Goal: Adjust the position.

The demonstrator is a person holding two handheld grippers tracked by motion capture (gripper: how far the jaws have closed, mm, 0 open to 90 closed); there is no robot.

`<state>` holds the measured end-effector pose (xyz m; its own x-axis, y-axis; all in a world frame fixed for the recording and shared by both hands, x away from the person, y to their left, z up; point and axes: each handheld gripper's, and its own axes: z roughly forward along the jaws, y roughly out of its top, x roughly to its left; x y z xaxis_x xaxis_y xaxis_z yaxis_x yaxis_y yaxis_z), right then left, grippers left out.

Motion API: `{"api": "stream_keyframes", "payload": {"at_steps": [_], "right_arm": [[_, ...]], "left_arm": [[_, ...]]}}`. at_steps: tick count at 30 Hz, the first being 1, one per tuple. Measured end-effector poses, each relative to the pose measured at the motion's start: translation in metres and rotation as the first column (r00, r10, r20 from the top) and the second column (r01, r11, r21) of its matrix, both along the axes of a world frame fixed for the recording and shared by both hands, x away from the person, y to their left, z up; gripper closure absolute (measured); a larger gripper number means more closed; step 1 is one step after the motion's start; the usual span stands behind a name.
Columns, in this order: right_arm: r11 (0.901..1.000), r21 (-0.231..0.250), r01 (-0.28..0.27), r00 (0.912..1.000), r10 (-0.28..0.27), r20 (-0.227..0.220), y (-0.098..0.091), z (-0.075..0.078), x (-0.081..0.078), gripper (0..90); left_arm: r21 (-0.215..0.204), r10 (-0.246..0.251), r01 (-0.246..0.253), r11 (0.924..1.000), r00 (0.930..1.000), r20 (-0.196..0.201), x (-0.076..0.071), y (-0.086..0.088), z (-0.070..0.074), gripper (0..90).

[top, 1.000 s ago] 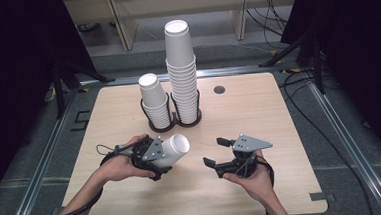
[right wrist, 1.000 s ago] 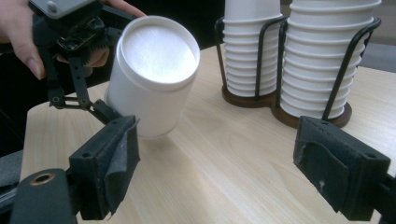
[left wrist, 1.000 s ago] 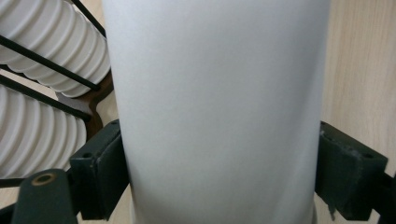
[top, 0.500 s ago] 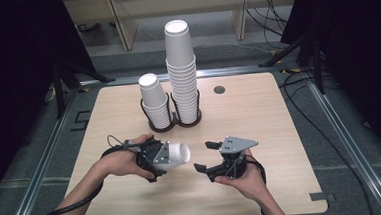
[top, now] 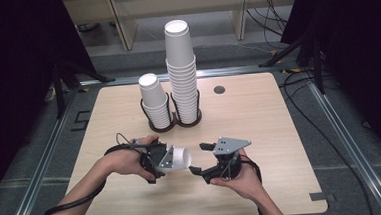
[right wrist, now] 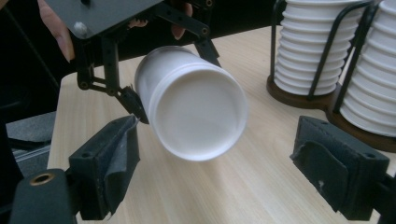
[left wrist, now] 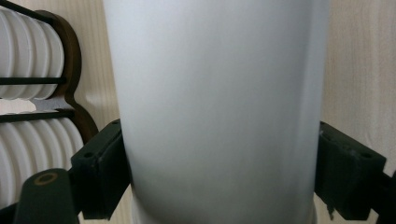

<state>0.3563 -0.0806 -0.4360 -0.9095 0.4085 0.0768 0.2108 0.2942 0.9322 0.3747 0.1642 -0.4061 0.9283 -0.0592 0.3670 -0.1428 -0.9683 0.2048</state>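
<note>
The left gripper (top: 174, 158) clamps a white paper cup (top: 180, 158) by its wall and holds it sideways just above the table (top: 259, 113), its bottom turned toward the right gripper (top: 198, 170). The right gripper's jaws stand wide apart, nothing between them, with the cup's bottom end (right wrist: 201, 123) just ahead. The risk I see is a crushed or dropped cup: thin paper walls buckle if both tongs squeeze at once. If the left lets go before the right has hold, the cup could roll off toward the two cup stacks in their wire holder (top: 172, 123).
</note>
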Motion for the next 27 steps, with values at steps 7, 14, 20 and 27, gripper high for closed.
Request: {"api": "stream_keyframes", "payload": {"at_steps": [7, 14, 20, 27], "right_arm": [[0.9994, -0.02, -0.027, 0.9996, 0.027, 0.002, 0.012, -0.002, 0.003, 15.3], [0.9982, -0.027, -0.053, 0.9986, 0.053, -0.01, 0.023, -0.004, 0.004, 15.3], [0.9964, -0.043, -0.072, 0.9974, 0.072, 0.0, 0.028, -0.004, 0.006, 15.4], [0.9952, -0.053, -0.082, 0.9966, 0.082, -0.009, 0.033, -0.006, 0.008, 15.5]], "left_arm": [[0.026, -0.024, 0.024, 0.9994, 0.9996, -0.015, -0.002, -0.001, -0.001, 15.6], [0.037, -0.033, 0.034, 0.9987, 0.9993, -0.019, -0.002, -0.001, -0.002, 15.6], [0.05, -0.048, 0.049, 0.9976, 0.9986, -0.022, -0.002, -0.003, -0.001, 15.6], [0.059, -0.059, 0.06, 0.9964, 0.998, -0.021, -0.002, -0.006, 0.0, 15.6]]}}
